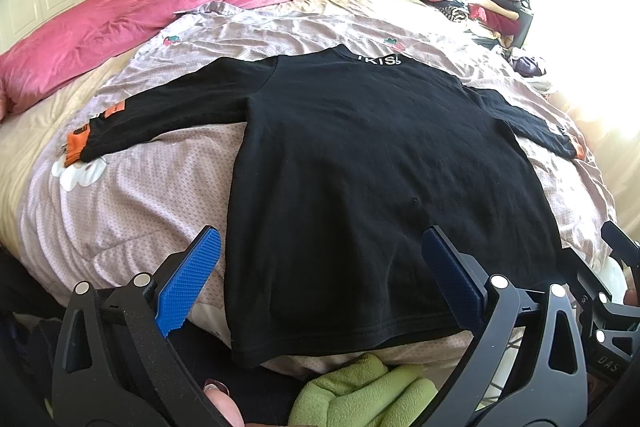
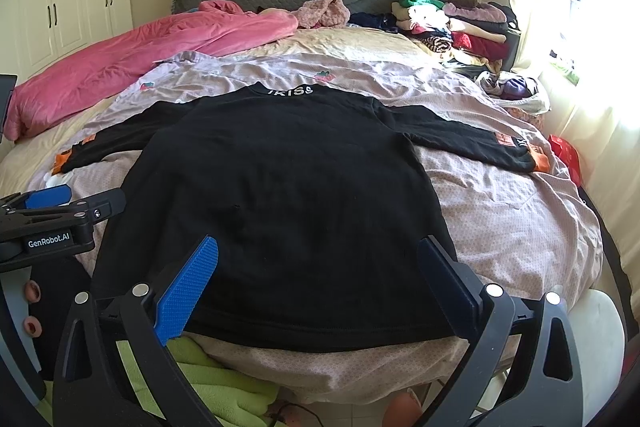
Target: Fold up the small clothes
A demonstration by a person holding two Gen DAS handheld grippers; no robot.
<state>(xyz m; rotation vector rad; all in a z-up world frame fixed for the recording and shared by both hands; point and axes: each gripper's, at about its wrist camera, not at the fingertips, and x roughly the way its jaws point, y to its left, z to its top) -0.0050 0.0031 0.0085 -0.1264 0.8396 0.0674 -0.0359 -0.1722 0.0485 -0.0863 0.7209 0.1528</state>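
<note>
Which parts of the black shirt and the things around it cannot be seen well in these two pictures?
- black shirt, both views: underside, against the bed cover.
- collar lettering: first letter unclear, too small.
- right sleeve cuff, left wrist view: washed out by window glare.
- green fleece: cut off by the bottom edge, behind the right hand-held gripper.

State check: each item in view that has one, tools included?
black shirt: spread flat, unfolded, sleeves out to both sides
left tool: open, empty, over shirt hem
right tool: open, empty, over shirt hem
pink blanket: crumpled
clothes pile: stacked by the headboard
wardrobe doors: closed
</note>
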